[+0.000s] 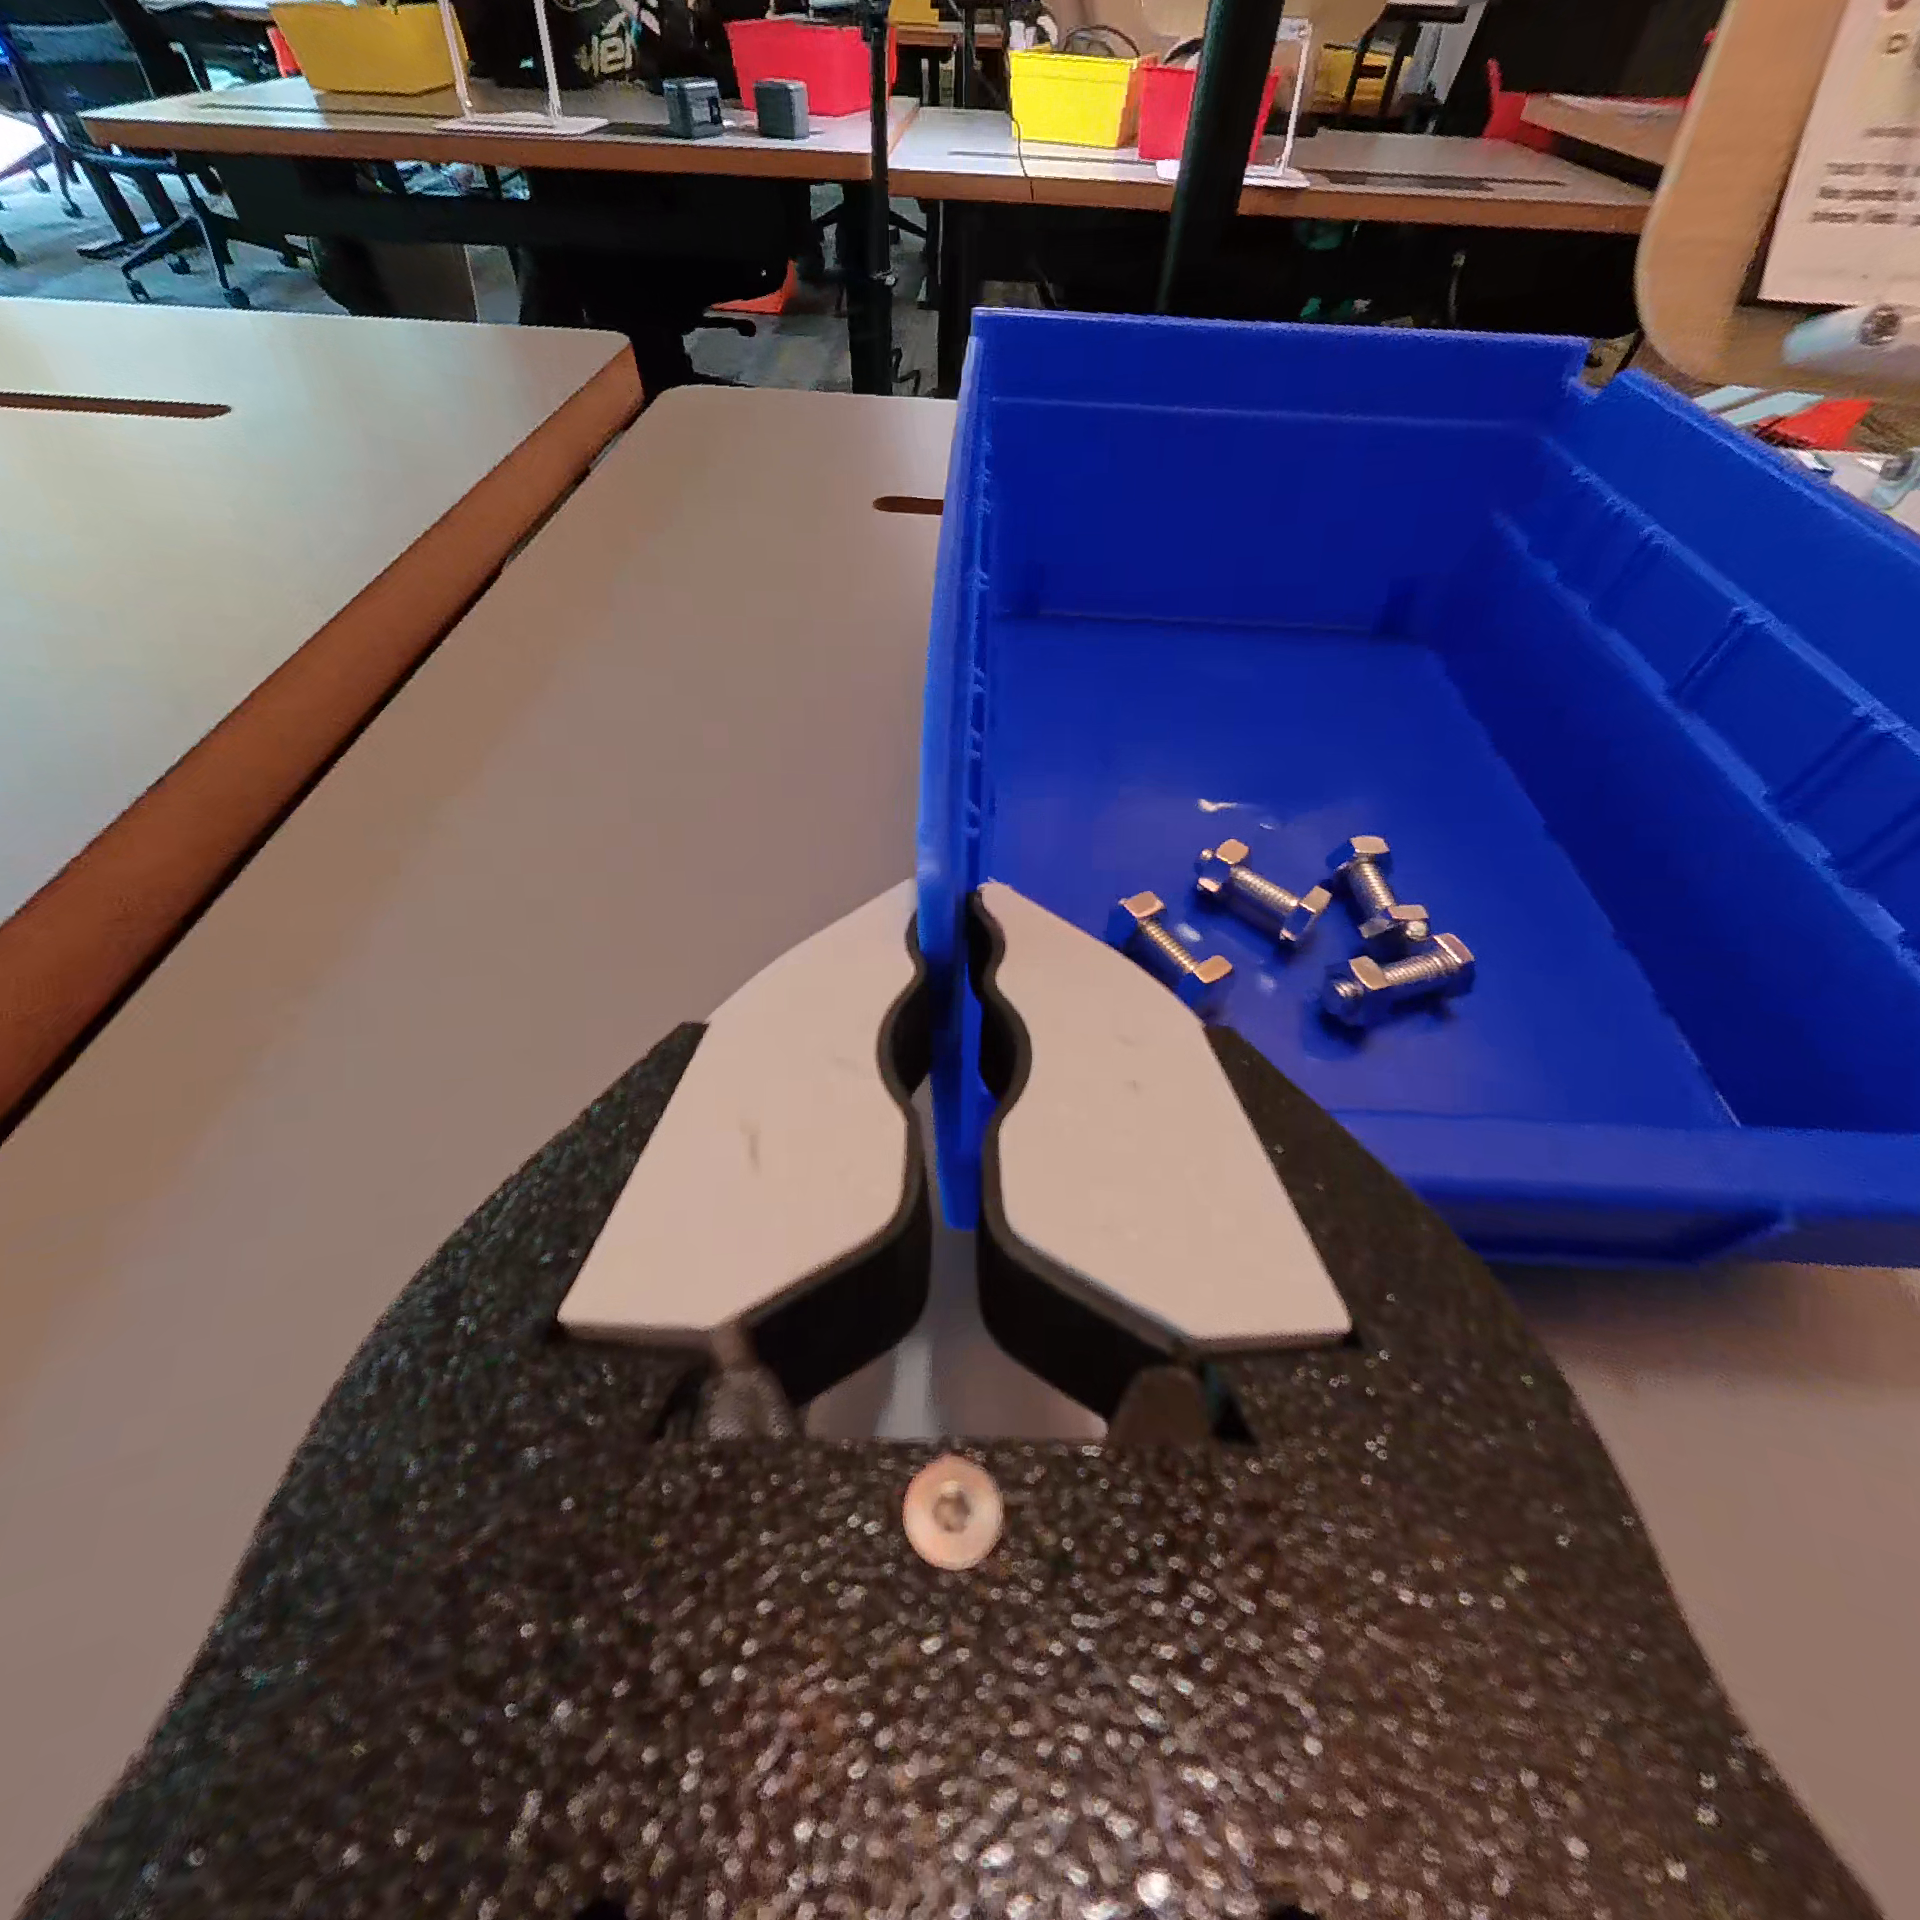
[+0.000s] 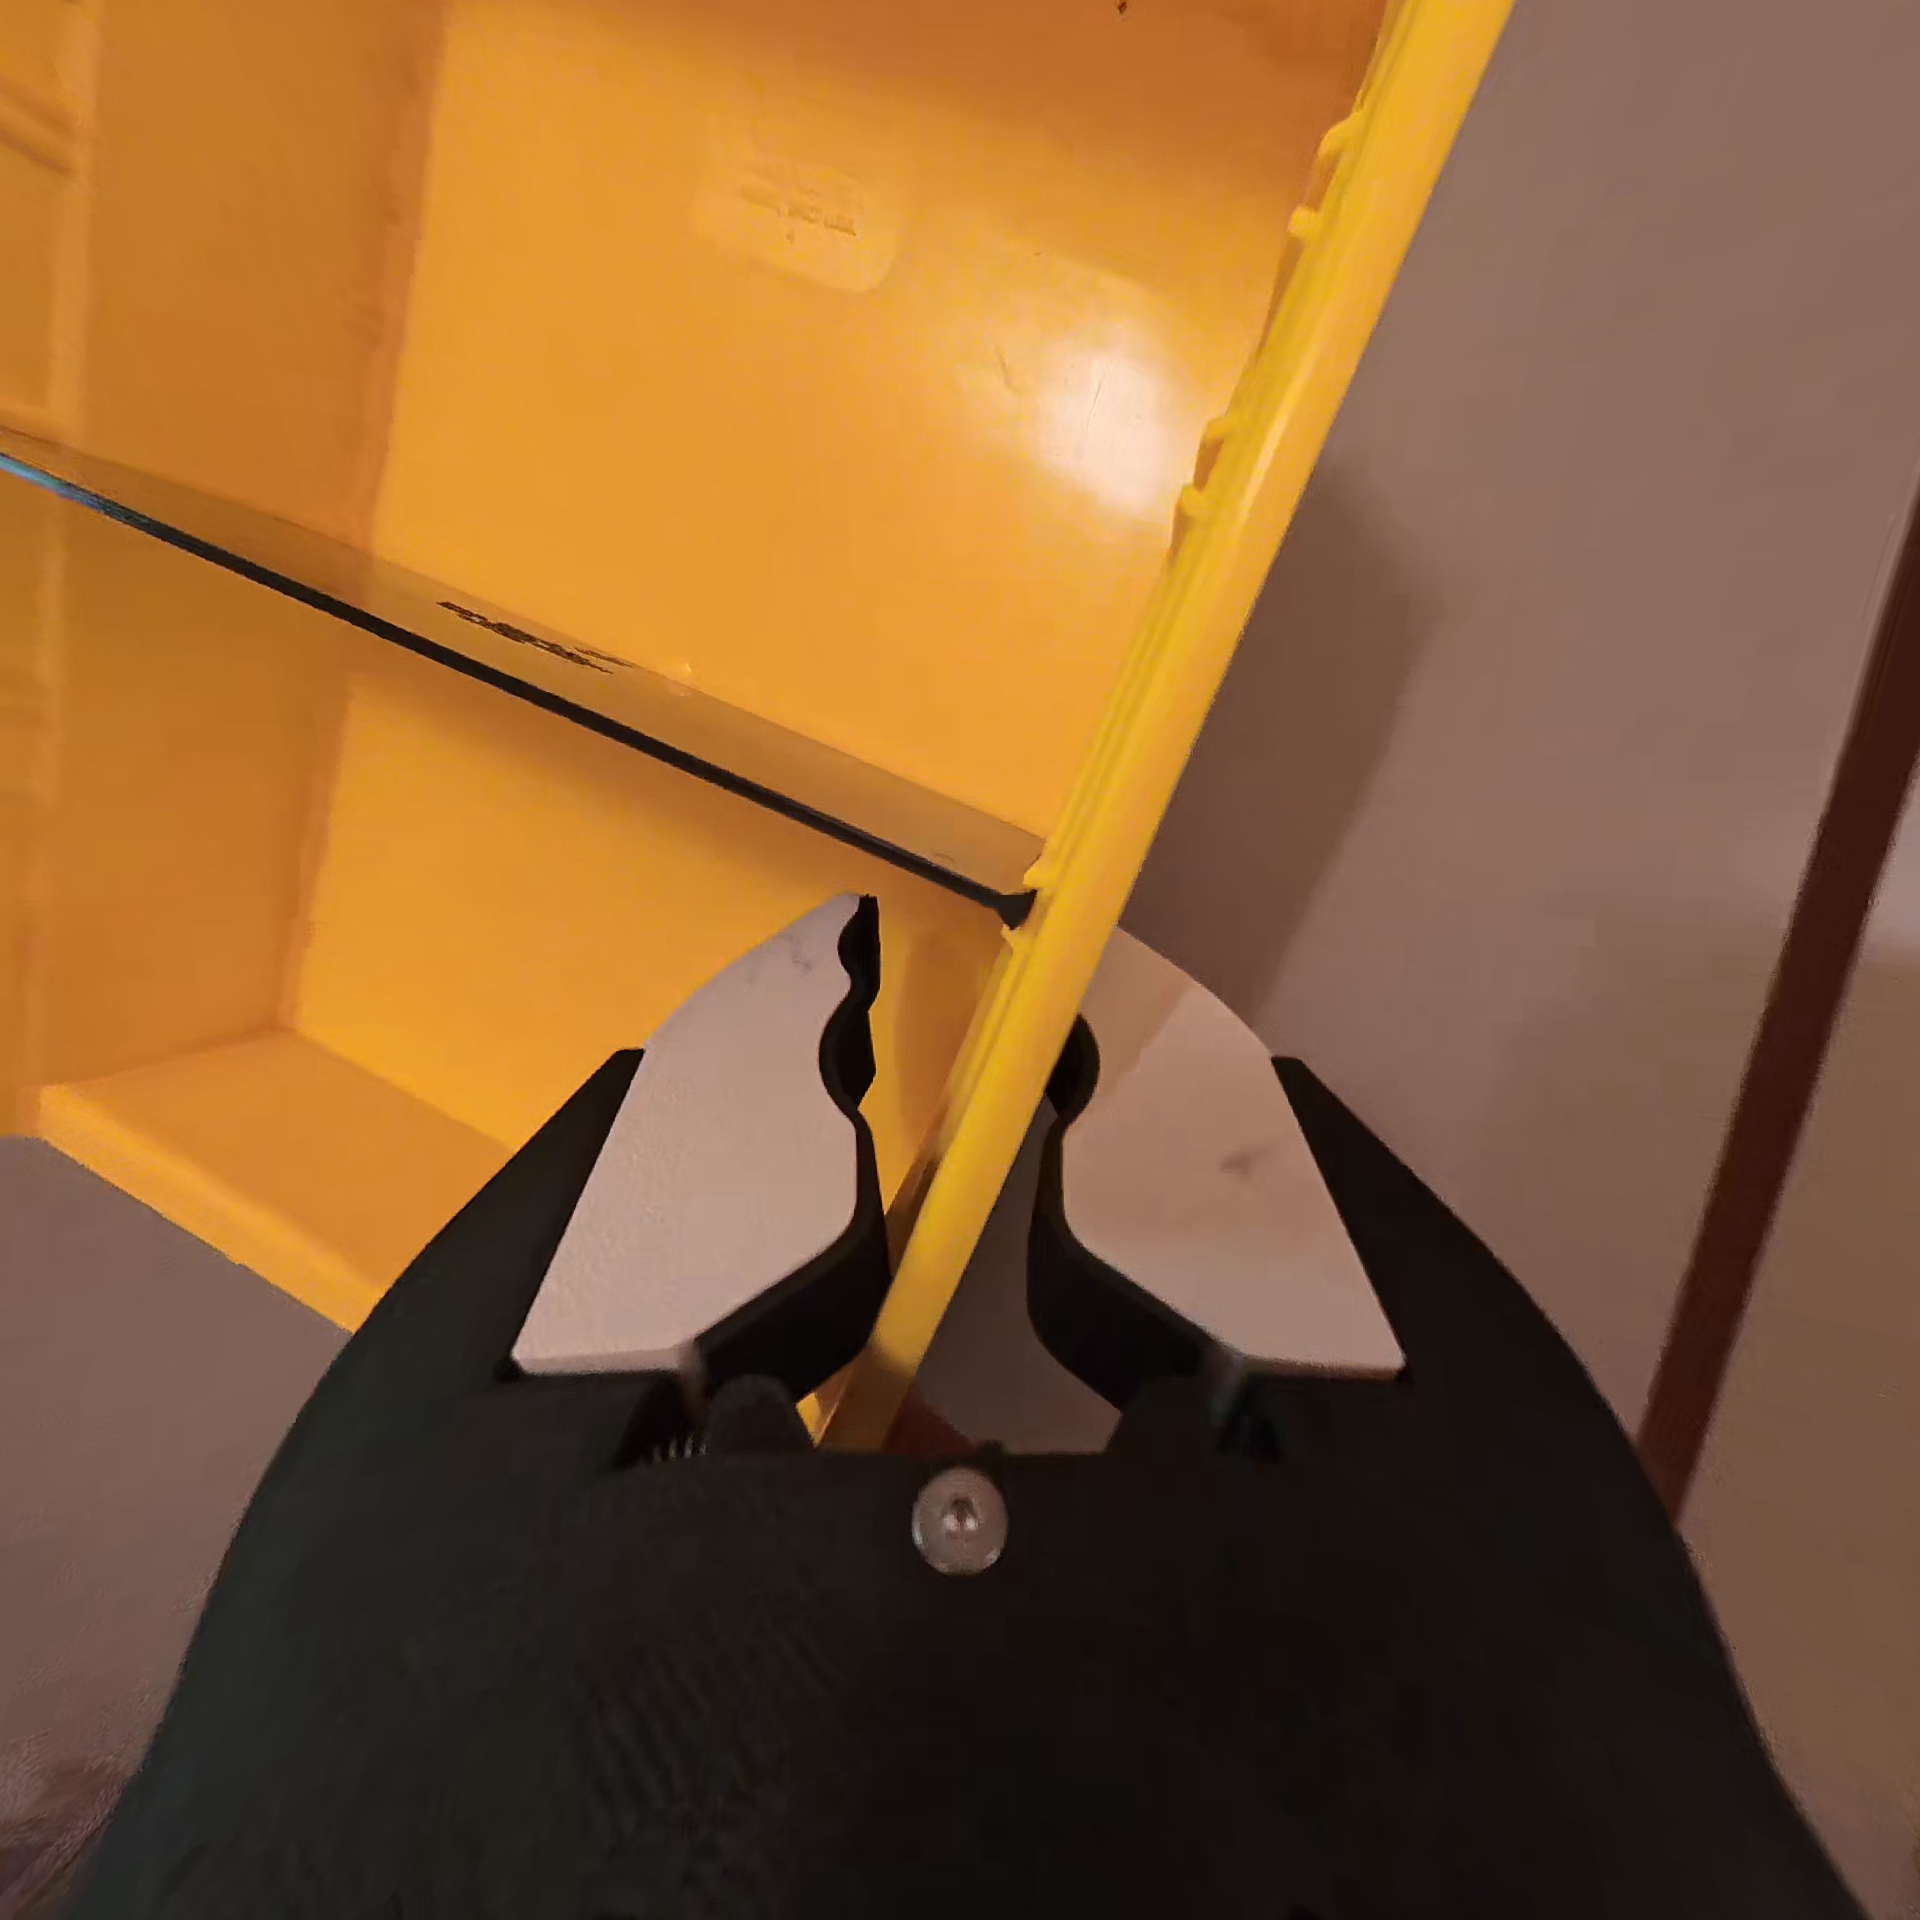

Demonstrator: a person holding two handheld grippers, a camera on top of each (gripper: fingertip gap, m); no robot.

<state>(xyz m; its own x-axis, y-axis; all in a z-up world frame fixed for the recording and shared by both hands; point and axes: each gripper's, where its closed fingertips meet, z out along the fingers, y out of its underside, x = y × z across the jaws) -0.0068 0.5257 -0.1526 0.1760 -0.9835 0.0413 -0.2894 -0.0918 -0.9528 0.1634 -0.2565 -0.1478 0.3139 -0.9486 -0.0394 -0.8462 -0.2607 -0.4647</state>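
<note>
We are finding the left gripper [image 1: 943, 935] at frame centre clamping the near left wall of a blue bin [image 1: 1455, 499], both pads pressing on the plastic. The bin is sitting on the grey bench [image 1: 623, 779]; four small steel bolts with nuts [image 1: 1299, 925] are lying on its floor right of centre. The right gripper [image 2: 977, 997] is straddling the right wall of a yellow bin [image 2: 727, 416], a gap showing at the left pad [image 2: 857, 1029], so we are rating it open. A black divider [image 2: 520, 686] is crossing that bin.
</note>
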